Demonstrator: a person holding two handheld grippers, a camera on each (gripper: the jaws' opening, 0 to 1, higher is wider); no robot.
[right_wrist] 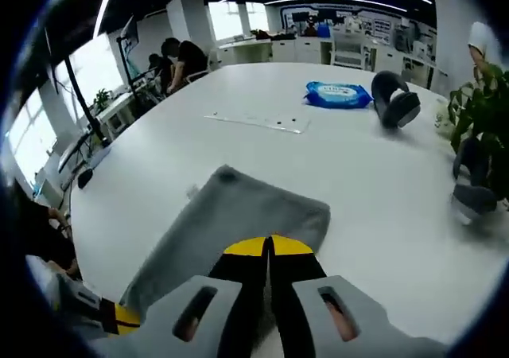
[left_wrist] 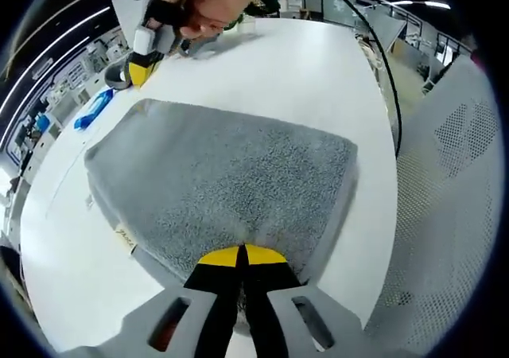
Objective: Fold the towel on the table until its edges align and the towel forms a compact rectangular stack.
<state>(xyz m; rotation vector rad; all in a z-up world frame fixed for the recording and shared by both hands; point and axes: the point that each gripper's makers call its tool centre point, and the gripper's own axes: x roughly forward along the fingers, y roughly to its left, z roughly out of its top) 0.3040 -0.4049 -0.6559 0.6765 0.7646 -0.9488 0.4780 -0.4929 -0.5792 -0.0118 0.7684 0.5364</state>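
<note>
A grey towel (left_wrist: 231,175) lies folded into a thick rectangle on the white table (left_wrist: 318,79). My left gripper (left_wrist: 241,256) is shut, its yellow tips pinching the middle of the towel's near edge, where the cloth puckers. A hand holds my right gripper (left_wrist: 143,65) above the table beyond the towel's far corner. In the right gripper view the towel (right_wrist: 238,219) sits below my right gripper (right_wrist: 269,247), whose jaws are shut with nothing between them. The left gripper (right_wrist: 115,318) shows at the towel's near end.
A blue wipes pack (right_wrist: 338,95) and a dark roll (right_wrist: 395,99) lie at the table's far side, with a clear strip (right_wrist: 254,121) nearer the middle. A plant (right_wrist: 481,95) stands at the right edge. A perforated chair back (left_wrist: 453,215) and a black cable (left_wrist: 386,71) flank the table.
</note>
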